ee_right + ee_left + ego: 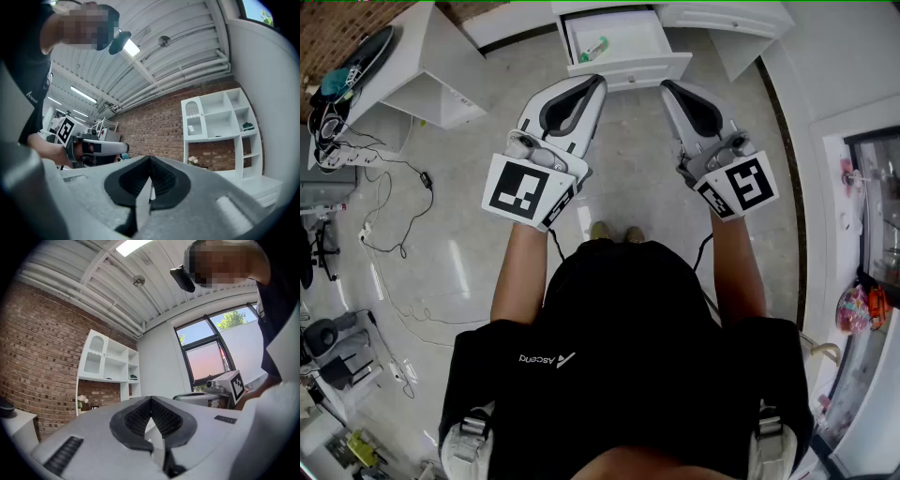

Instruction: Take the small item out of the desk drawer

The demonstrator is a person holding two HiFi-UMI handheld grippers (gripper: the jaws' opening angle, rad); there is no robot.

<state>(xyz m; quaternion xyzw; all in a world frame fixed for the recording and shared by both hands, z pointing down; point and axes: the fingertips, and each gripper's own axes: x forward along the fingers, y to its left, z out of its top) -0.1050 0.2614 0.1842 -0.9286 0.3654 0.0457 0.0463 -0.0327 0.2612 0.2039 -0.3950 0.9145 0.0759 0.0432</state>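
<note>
The white desk drawer (pixel 623 64) stands pulled out at the top of the head view. Inside it lies a small green item (pixel 592 50) near its left side. My left gripper (pixel 598 82) is held up in front of the drawer, its tips just below the drawer's front, jaws shut on nothing. My right gripper (pixel 667 86) is held up beside it, also shut and empty. In the left gripper view my left gripper (pixel 151 400) points up at the room, tips touching. The right gripper (pixel 150 159) likewise points upward in its own view.
A white desk (pixel 703 14) runs along the top with the drawer open below it. A white shelf unit (pixel 422 66) stands at the left, with cables (pixel 384 197) on the floor. A wall and window frame (pixel 862 187) lie at the right.
</note>
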